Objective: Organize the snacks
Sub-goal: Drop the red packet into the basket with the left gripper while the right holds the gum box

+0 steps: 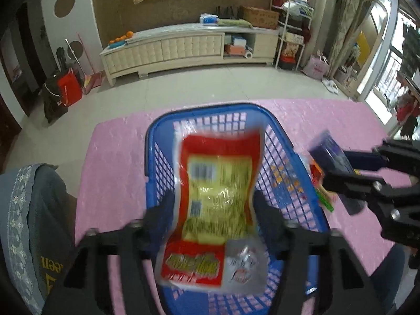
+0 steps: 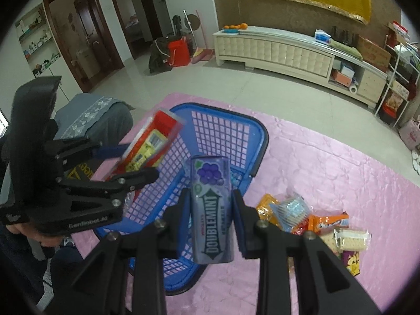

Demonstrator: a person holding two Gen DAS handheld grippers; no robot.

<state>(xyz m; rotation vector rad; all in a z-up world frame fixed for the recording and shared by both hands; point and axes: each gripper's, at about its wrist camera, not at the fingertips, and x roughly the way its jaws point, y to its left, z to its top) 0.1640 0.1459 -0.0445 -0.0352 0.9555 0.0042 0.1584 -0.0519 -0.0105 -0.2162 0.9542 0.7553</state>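
Note:
A blue plastic basket (image 1: 286,147) stands on the pink table cover; it also shows in the right wrist view (image 2: 218,131). My left gripper (image 1: 212,204) is shut on a red and yellow snack bag (image 1: 218,191) and holds it over the basket; the bag shows in the right wrist view (image 2: 149,141) too. My right gripper (image 2: 211,204) is shut on a purple Doublemint gum box (image 2: 211,210) and holds it above the basket's right rim. That box shows in the left wrist view (image 1: 333,157) at the right.
Several loose snack packets (image 2: 309,220) lie on the pink cover (image 2: 328,162) right of the basket. A grey cushioned chair (image 2: 97,120) stands at the table's left. A long cream cabinet (image 1: 183,50) runs along the far wall.

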